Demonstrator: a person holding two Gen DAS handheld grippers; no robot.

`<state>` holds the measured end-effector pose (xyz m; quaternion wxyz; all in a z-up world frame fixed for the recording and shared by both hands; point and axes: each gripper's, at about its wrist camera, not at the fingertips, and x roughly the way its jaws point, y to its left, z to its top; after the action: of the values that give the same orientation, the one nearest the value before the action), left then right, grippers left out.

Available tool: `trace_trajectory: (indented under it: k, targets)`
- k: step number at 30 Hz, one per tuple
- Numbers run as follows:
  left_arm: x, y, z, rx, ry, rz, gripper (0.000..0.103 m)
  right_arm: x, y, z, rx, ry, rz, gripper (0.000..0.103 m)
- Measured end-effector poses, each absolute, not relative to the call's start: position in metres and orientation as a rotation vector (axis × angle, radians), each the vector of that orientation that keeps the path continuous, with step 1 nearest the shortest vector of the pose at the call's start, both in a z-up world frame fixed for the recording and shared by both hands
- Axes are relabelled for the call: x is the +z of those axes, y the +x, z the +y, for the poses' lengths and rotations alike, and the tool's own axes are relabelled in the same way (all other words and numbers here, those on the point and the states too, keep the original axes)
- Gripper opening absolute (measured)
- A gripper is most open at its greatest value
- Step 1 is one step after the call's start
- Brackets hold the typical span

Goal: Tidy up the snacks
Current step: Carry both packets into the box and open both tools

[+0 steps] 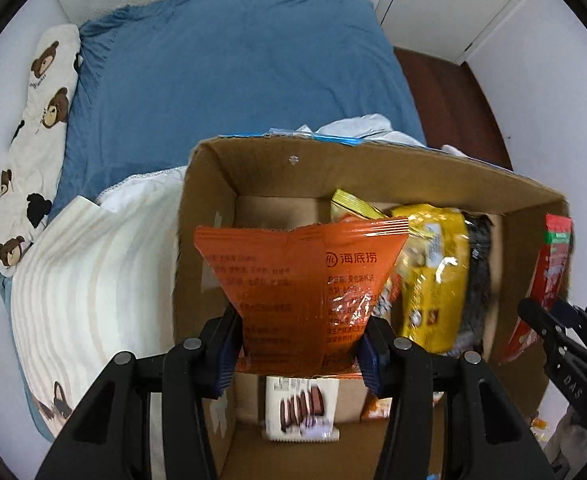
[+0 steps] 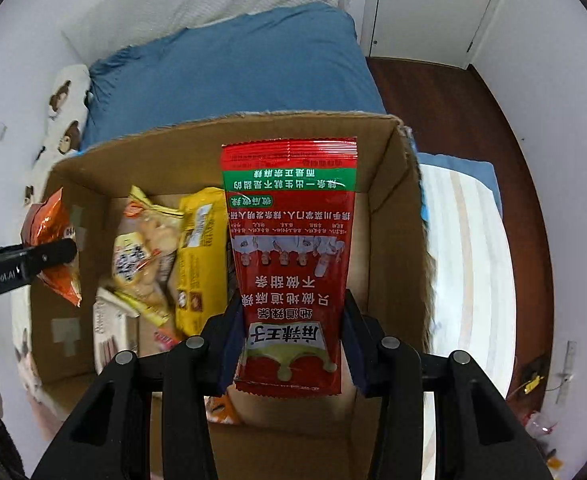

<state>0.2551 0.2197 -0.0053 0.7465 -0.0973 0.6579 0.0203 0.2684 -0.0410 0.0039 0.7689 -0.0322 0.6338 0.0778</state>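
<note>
On the bed (image 1: 229,68), blue sheet, sits an open cardboard box (image 1: 253,172); a bear-print pillow (image 1: 33,128) lies along the wall edge and a striped white blanket (image 1: 89,280) is bunched just beside the box. Dark wood floor (image 2: 453,128) runs past the bed's far side.

Box contents, loose on the bottom: yellow packet (image 1: 433,276) leaning mid-box, a pale snack bag (image 2: 137,256) next to it, a white packet with brown bars printed on it (image 1: 301,408) flat near the front wall, and an orange scrap of packet (image 1: 375,408) beside that.

Left tongs (image 1: 299,348): pinching an orange packet (image 1: 305,276) by its lower part, both pads on it, packet upright above the box's left half, clear of the bottom.

Right tongs (image 2: 289,344): pinching a red packet (image 2: 289,248), pads on both side edges, print upside down to the camera. It hangs over the right half of the box, just beside the yellow packet, not resting on anything I can see.

Both tongs point down into the box, well apart from each other. Each shows at the edge of the other's view.
</note>
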Motion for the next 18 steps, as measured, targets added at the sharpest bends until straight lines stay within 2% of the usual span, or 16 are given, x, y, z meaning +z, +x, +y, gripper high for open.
trace_trajectory:
  k: [8,10,11,13,14,15,18]
  targets:
    - [-0.033,0.277,0.230,0.075,-0.190,1.487,0.048,-0.021,0.289,-0.036,0.114,-0.083,1.398,0.047]
    - [-0.034,0.280,0.230,0.077,-0.191,1.487,0.048,-0.024,0.293,-0.038,0.094,-0.072,1.409,0.052]
    - [-0.034,0.281,0.229,0.078,-0.196,1.484,0.049,-0.025,0.295,-0.039,0.077,-0.075,1.415,0.059]
    - [-0.031,0.282,0.226,0.059,-0.223,1.478,0.061,-0.025,0.298,-0.038,0.076,-0.071,1.420,0.084]
    - [-0.030,0.283,0.225,0.051,-0.232,1.475,0.080,-0.026,0.299,-0.038,0.092,-0.051,1.427,0.088]
    - [-0.028,0.283,0.223,0.034,-0.243,1.472,0.087,-0.026,0.300,-0.038,0.093,-0.044,1.433,0.090]
    - [-0.024,0.281,0.216,0.033,-0.231,1.462,0.095,-0.025,0.298,-0.035,0.089,-0.054,1.432,0.094]
